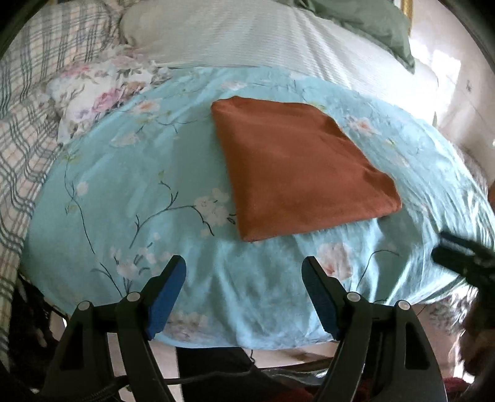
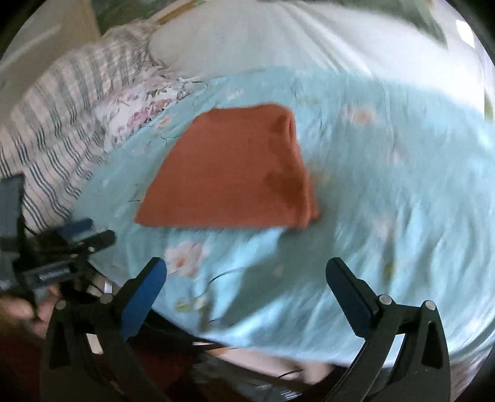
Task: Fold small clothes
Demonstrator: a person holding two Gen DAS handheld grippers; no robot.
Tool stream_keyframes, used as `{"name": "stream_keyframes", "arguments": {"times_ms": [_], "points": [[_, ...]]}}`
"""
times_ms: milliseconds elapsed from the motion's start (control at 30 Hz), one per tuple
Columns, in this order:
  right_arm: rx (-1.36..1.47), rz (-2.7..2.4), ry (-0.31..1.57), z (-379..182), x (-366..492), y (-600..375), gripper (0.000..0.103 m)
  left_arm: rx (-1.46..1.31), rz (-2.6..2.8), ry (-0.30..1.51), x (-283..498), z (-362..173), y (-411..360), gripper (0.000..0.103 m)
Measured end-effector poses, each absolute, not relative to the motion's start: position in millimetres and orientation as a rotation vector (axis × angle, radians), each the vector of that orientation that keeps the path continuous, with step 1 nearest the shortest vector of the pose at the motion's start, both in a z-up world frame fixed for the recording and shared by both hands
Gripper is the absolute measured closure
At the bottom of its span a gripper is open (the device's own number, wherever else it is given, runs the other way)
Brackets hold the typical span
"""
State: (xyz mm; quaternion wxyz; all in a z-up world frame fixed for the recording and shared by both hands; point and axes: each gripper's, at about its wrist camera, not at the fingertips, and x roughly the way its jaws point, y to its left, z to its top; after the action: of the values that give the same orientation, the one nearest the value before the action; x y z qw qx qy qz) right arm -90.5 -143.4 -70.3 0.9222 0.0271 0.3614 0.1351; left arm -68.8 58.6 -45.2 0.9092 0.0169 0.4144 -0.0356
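Note:
A rust-orange garment (image 1: 297,167) lies folded into a flat rectangle on the light-blue floral sheet (image 1: 130,191). My left gripper (image 1: 244,263) hovers open short of the garment's near edge, nothing between its blue pads. In the right wrist view the same folded garment (image 2: 235,173) lies ahead and slightly left, its stacked edges at the right side. My right gripper (image 2: 247,266) stands wide open and empty above the sheet (image 2: 386,201), apart from the cloth. The right gripper's tip (image 1: 458,256) shows blurred at the left view's right edge; the left gripper (image 2: 68,247) shows at the right view's left edge.
A floral pillow (image 1: 92,96) and a plaid blanket (image 1: 27,123) lie to the left. A white ribbed cover (image 1: 253,37) and a green pillow (image 1: 380,24) sit behind. The bed's near edge (image 1: 247,343) runs just under the grippers, with dark floor below.

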Motion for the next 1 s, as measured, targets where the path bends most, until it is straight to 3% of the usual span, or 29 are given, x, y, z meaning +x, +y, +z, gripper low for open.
{"name": "stream_keyframes", "arguments": {"times_ms": [267, 1000], "points": [[0.017, 0.288, 0.818, -68, -60, -149, 0.000, 0.122, -0.005, 0.853, -53, -30, 58, 0.019], [0.076, 0.313, 0.824, -69, -21, -150, 0.000, 0.143, 0.036, 0.878, -13, -33, 52, 0.019]]}}
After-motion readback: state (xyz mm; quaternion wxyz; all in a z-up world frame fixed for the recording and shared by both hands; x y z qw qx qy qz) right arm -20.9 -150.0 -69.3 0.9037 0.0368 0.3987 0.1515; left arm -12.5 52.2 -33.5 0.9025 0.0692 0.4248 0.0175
